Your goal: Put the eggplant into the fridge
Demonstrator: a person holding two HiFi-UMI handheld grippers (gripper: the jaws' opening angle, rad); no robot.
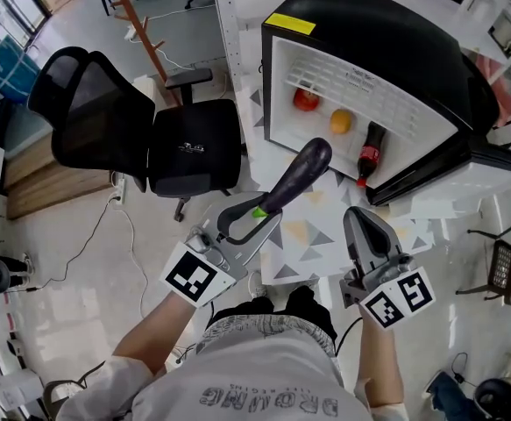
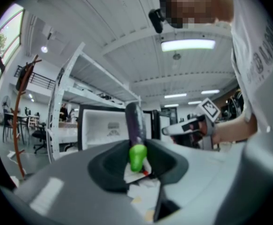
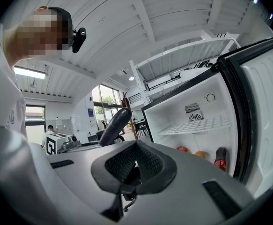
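A long dark purple eggplant (image 1: 297,177) with a green stem end points toward the open black mini fridge (image 1: 386,46). My left gripper (image 1: 257,215) is shut on the eggplant near its stem. In the left gripper view the eggplant (image 2: 135,121) rises between the jaws, its green stem (image 2: 137,156) at the pads, with the fridge (image 2: 101,125) behind. My right gripper (image 1: 366,228) hovers beside it on the right, shut with nothing held. In the right gripper view its jaws (image 3: 136,145) meet at the tip, and the fridge (image 3: 199,121) lies just ahead.
Inside the fridge lie a red fruit (image 1: 306,100), an orange (image 1: 341,122) and a cola bottle (image 1: 371,154) under a white wire shelf (image 1: 360,82). The fridge door (image 1: 474,160) stands open at the right. A black office chair (image 1: 141,134) stands left of the white table (image 1: 303,244).
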